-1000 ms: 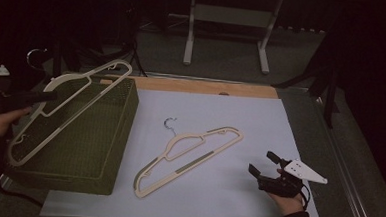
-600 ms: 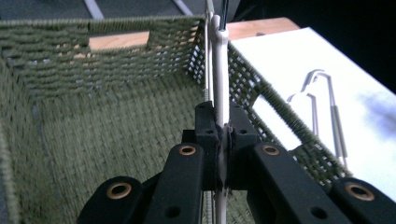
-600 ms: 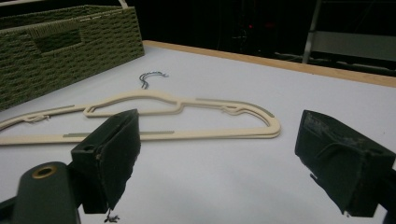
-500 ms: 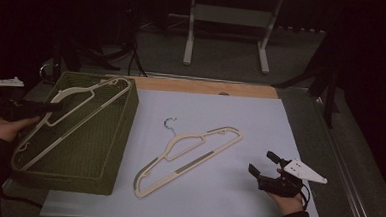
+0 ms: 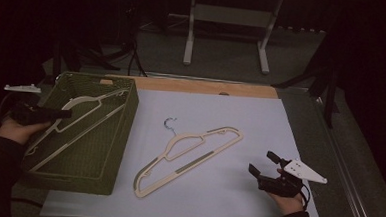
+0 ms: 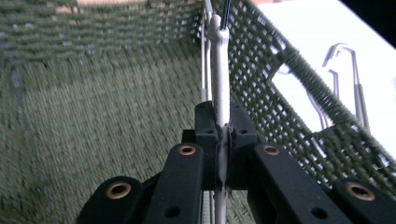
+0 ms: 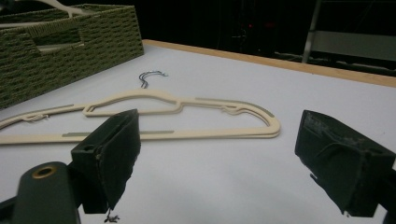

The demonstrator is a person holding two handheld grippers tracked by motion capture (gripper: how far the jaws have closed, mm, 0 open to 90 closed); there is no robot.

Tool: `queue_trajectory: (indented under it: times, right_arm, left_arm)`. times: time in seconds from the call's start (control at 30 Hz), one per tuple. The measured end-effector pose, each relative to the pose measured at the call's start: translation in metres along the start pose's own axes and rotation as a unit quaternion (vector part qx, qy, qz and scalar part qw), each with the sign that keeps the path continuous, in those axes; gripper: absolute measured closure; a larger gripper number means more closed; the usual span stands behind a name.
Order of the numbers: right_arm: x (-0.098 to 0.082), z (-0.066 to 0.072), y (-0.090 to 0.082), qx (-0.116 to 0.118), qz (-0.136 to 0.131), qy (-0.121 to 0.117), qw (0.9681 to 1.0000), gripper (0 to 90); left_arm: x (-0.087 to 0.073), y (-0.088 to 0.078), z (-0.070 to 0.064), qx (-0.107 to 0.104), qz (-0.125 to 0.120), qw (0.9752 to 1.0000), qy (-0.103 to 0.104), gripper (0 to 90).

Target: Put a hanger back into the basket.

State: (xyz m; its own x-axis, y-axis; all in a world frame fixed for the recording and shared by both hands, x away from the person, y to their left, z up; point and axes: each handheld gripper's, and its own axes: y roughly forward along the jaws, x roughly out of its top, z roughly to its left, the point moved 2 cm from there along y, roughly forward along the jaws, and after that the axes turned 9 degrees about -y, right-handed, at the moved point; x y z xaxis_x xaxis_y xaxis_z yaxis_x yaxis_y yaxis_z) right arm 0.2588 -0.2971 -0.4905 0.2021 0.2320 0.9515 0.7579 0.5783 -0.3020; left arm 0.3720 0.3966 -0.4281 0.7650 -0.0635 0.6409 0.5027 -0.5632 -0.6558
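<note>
Dark surroundings frame a desk [image 5: 260, 117] covered by a pale sheet, with a strip of bare wood along its far edge and a metal stand on the floor beyond. At the left of the desk sits a green woven basket [image 5: 113, 149], rectangular, open-topped, with handle slots cut in its walls. Inside it, slanted from the far right corner toward the near left, lies a cream hanger [image 5: 88, 102], thin and flat in section; the left gripper [image 5: 63, 114] has its fingers [image 6: 219, 140] clenched on one slim bar of this hanger, seen edge-on between the pads in the left gripper view. A second cream hanger [image 5: 199, 151] lies flat on the sheet near the middle of the desk, its metal hook [image 5: 169, 123] pointing far and its long bottom bar running toward the near left. The right gripper [image 5: 263, 165] rests at the near right, fingers [image 7: 116, 149] spread apart and grasping nothing, aimed at the second cream hanger but well apart from it.

Handling, as judged: both hangers look light, rigid and thin, likely plastic with dull grip strips [image 5: 195, 161] set into the shoulders and bar. Lying flat on a smooth sheet, the second cream hanger offers little height to pinch, and may slide under a push. The best hold appears to be across a narrow bar near the neck, close to the balance point, so that it hangs level; a grip at one end would probably let it swing.
</note>
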Motion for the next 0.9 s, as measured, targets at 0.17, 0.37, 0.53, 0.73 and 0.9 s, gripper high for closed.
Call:
queue_trajectory:
  times: [0.17,0.37,0.53,0.73,0.9]
  right_arm:
    - [0.0,0.0,0.0,0.0,0.0,0.0,1.0,14.0]
    - [0.0,0.0,0.001,0.001,0.001,0.0,1.0,14.0]
    - [0.0,0.001,0.001,0.003,0.002,0.001,1.0,14.0]
    - [0.0,0.001,0.001,0.005,0.0,0.002,1.0,14.0]
    - [0.001,0.002,0.001,0.006,-0.002,0.001,1.0,14.0]
  left_arm:
    - [-0.005,0.008,0.003,0.016,0.011,0.9998,-0.001,86.5]
    - [-0.007,0.012,0.006,0.024,0.012,0.9996,-0.005,86.2]
    - [-0.001,0.006,0.01,0.037,-0.013,0.9985,-0.039,64.7]
    - [0.012,-0.018,0.003,0.1,-0.089,0.9904,-0.034,42.0]
    - [0.018,-0.051,-0.005,0.121,-0.19,0.973,-0.05,34.2]
